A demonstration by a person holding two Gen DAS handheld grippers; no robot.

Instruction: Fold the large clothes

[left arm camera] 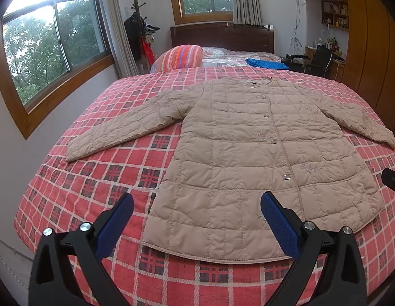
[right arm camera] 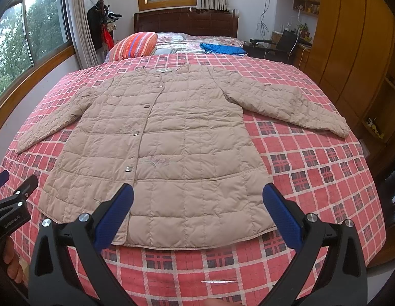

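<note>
on red plaid bedspread (left arm camera: 100, 178): beige quilted jacket (left arm camera: 243, 153) flat, sleeves spread | left gripper (left arm camera: 197, 204) jaws spread above hem | right gripper (right arm camera: 197, 201) jaws spread above hem | bare bedspread on both sides

Matt quilted cloth coat (left arm camera: 248, 153) on woven bedspread (left arm camera: 95, 178).

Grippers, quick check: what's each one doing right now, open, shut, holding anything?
Left gripper: open, holding nothing, above the jacket hem.
Right gripper: open, holding nothing, also above the hem.
</note>
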